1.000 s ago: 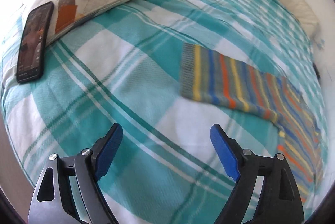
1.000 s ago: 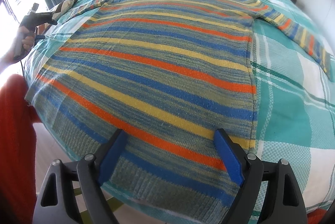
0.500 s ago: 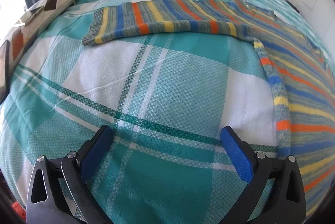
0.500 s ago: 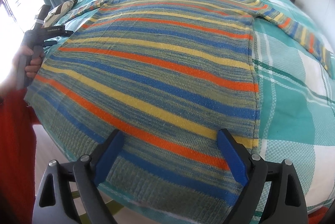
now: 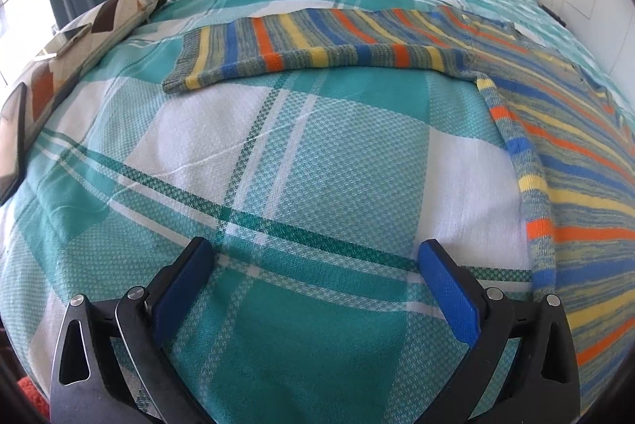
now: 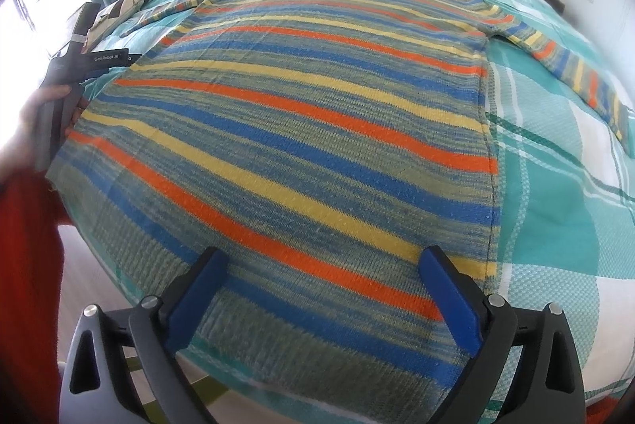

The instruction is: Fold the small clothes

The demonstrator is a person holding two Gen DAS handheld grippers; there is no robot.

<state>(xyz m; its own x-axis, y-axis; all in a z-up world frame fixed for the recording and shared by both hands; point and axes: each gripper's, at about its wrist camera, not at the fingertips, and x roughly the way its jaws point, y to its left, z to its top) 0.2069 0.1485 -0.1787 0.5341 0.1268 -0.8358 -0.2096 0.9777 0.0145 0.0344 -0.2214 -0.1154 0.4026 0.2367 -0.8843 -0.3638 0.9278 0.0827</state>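
On woven plaid bedspread (image 6: 555, 225), flat ribbed-knit striped sweater (image 6: 301, 130)

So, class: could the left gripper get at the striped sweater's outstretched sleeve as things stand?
Probably yes. The left gripper is open with nothing between its fingers, and only bare checked bedspread lies between it and the sleeve, which rests flat and uncovered.

We see a bed (image 5: 278, 162) in teal plaid, sweater (image 6: 301, 130) spread flat on it, cushion (image 5: 99, 27) left of the sweater, phone (image 5: 12, 138) beside the cushion
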